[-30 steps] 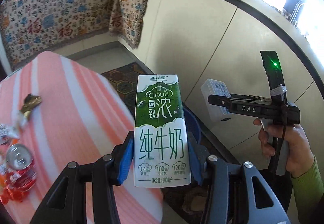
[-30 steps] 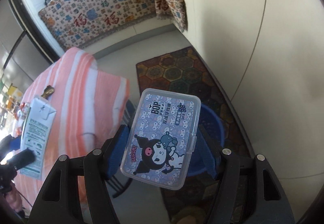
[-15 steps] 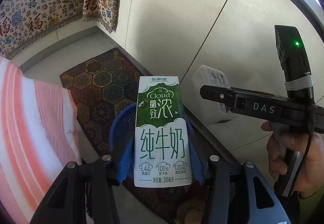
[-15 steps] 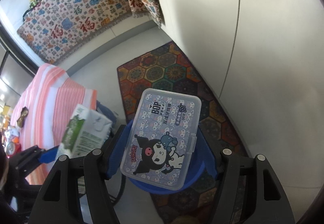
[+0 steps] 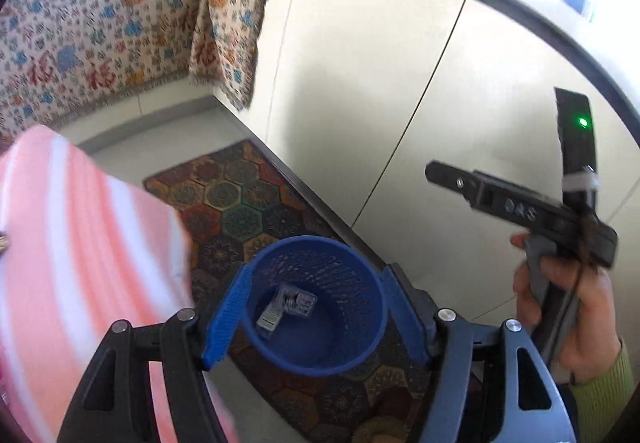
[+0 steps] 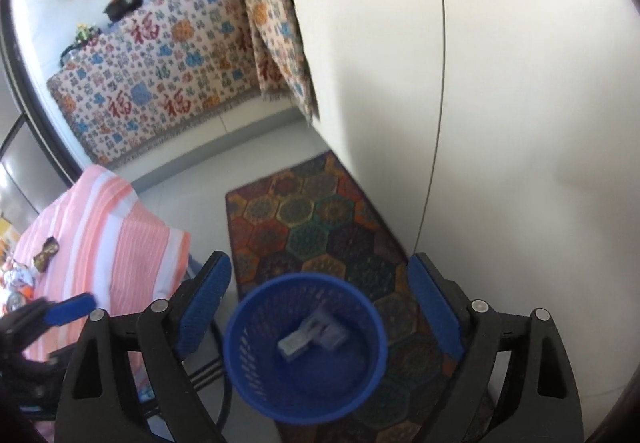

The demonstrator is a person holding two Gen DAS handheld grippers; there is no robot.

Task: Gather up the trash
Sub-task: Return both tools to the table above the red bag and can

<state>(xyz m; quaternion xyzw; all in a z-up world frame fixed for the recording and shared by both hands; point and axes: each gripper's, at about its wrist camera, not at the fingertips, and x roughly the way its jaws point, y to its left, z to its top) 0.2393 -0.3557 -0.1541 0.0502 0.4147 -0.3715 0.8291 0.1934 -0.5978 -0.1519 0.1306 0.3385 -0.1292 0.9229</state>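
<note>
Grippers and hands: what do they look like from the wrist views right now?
The left gripper and the right gripper share one build: black angular frames with silver pivot bolts and ribbed blue pads. In the left wrist view, the right gripper's body carries raised letters, a green light, a white tie and a thin cable. The right hand wears a light green ribbed cuff.

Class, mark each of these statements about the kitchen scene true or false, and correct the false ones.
1. The blue basket stands on the patterned rug. True.
2. The left tool grips a milk carton. False: its jaws have just been opening and nothing is between them.
3. Pale, blurred items lie at the basket's bottom. True.
4. The right tool is shut. False: its jaws have just been opening and hold nothing.
5. The striped cloth is green. False: it is pink and white.
</note>
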